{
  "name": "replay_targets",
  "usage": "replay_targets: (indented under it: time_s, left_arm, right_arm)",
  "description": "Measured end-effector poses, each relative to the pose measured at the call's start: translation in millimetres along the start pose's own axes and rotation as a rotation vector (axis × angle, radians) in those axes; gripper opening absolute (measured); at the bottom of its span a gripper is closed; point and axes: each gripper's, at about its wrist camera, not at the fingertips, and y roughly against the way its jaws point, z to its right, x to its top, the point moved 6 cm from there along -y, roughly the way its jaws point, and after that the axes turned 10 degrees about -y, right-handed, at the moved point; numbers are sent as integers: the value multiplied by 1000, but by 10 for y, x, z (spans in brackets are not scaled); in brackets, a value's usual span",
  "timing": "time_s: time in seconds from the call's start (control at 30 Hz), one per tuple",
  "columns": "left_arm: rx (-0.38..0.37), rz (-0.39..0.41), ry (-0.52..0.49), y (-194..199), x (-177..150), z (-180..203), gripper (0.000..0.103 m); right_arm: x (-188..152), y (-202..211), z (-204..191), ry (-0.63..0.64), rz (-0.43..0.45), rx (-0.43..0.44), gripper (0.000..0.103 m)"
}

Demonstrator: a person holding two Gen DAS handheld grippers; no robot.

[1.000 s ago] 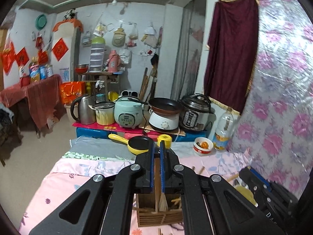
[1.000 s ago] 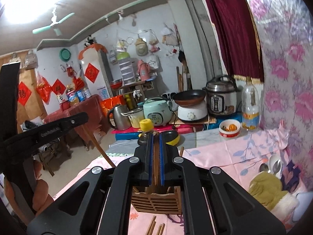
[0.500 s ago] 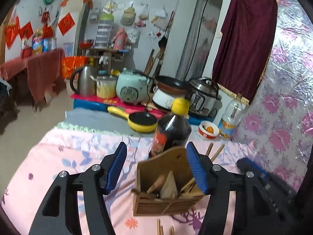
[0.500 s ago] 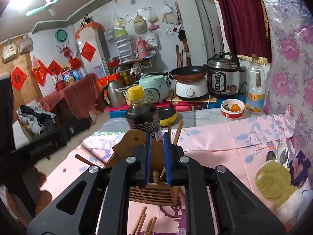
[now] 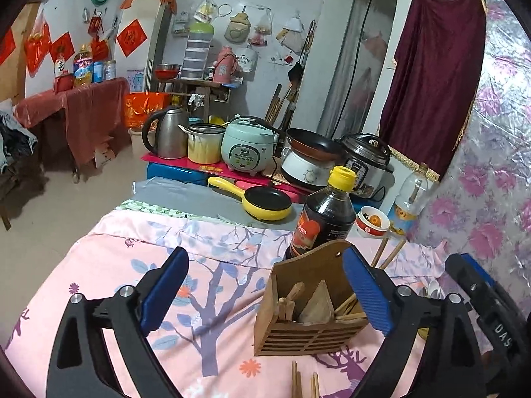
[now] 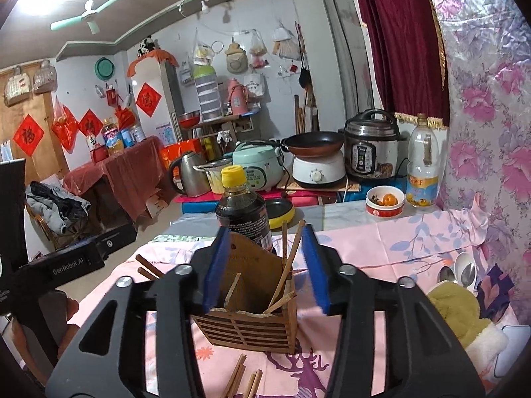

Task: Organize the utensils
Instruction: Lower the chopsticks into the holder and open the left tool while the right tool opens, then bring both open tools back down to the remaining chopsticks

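A slatted wooden utensil holder (image 5: 308, 328) stands on the pink flowered cloth and holds wooden spatulas and chopsticks (image 6: 288, 265). My left gripper (image 5: 264, 258) hovers just before it; its jaws are opening wide, the right pad beside the holder's right edge, with nothing pressed between them. My right gripper (image 6: 265, 235) also faces the holder (image 6: 252, 311). Its jaws are opening and frame the holder's top without touching it. Loose chopsticks (image 6: 242, 381) lie on the cloth in front of the holder, and more chopsticks (image 6: 149, 267) lie to its left.
A dark sauce bottle (image 5: 325, 212) with a yellow cap stands right behind the holder. Spoons (image 6: 464, 270) and a yellow-green plush cloth (image 6: 458, 311) lie at the right. A yellow pan (image 5: 265, 202), a bowl (image 5: 373, 222) and cookers stand beyond the cloth.
Both grippers were shut on wooden utensils above the holder and have opened; those utensils now stand in the holder. The left gripper has sunk lower.
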Motion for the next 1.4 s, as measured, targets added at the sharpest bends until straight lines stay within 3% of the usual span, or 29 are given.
replay_targets:
  time_s: [0.27, 0.7, 0.93, 1.1, 1.23, 1.33, 1.4]
  left_arm:
    - [59, 38, -32, 237, 32, 9, 97]
    - [113, 90, -34, 763, -49, -23, 97]
    - [155, 118, -113, 1086, -404, 113, 97]
    - [238, 82, -186, 1056, -1041, 103, 97]
    - [235, -14, -204, 907, -1398, 49, 97]
    - [253, -54, -226, 848, -1541, 16, 97]
    - [269, -67, -247, 828, -1599, 0, 97]
  right_arm:
    - [30, 214, -49, 14, 55, -14, 73]
    - [-11, 741, -36, 31, 107, -48, 81]
    - [-85, 1120, 26, 14, 114, -40, 88]
    - [-390, 1180, 115, -10, 51, -7, 96]
    - [-900, 1029, 320, 39, -45, -42, 96]
    - [-1326, 772, 578, 60, -194, -95, 96]
    - [-1485, 670, 682, 41, -276, -84, 96]
